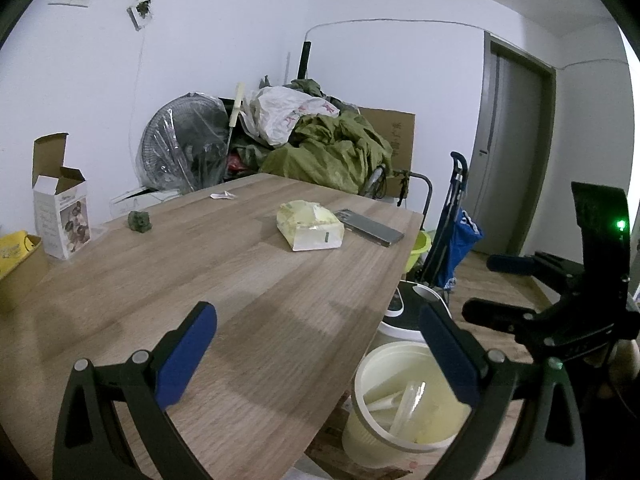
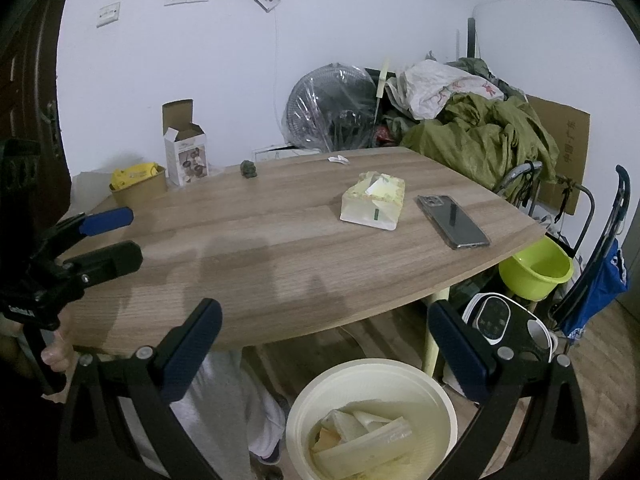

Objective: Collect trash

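Note:
A cream waste bin [image 2: 372, 420] holding paper and plastic scraps stands on the floor below the table's near edge; it also shows in the left wrist view [image 1: 404, 396]. A small white paper scrap [image 2: 338, 159] lies at the table's far edge, also in the left wrist view [image 1: 222, 195]. A small dark green lump [image 2: 249, 169] sits at the far left, also in the left wrist view [image 1: 139, 221]. My left gripper [image 1: 320, 344] is open and empty over the table's near edge. My right gripper [image 2: 324, 340] is open and empty above the bin.
On the wooden table [image 2: 280, 248] are a tissue pack [image 2: 374, 200], a phone [image 2: 452, 220], an open white carton [image 2: 185, 152] and a brown box with a yellow bag [image 2: 138, 184]. A green basin [image 2: 534, 268], a blue trolley [image 2: 596, 280] and piled clutter [image 2: 480, 128] stand beyond.

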A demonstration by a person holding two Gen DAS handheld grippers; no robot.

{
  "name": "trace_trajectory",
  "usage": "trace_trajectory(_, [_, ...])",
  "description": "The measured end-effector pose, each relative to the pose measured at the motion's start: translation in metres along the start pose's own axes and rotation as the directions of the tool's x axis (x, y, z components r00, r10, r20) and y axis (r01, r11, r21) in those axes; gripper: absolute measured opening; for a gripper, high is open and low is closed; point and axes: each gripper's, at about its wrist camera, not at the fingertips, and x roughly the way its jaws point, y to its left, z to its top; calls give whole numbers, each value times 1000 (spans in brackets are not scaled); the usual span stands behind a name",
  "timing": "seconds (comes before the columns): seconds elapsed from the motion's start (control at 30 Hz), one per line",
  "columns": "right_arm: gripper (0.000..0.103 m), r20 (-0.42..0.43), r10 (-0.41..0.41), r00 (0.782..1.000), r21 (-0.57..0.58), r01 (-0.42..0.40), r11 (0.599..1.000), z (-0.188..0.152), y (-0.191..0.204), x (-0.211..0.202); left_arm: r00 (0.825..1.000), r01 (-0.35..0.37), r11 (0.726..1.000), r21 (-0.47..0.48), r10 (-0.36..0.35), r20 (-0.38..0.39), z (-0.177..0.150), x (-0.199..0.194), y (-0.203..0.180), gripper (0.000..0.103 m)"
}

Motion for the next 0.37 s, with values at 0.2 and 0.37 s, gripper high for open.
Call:
trace_trajectory(0.2, [102,-2,0,1000,1,0,1000,0,0,1,1000,5,1000,7,-5,-7,-1,1,-4,101])
trace_trajectory(0.37, [102,-11,-1,1000,0,1,1000,-3,-1,2,1000,6,1000,3,-6,-10,-1,2,-5,101])
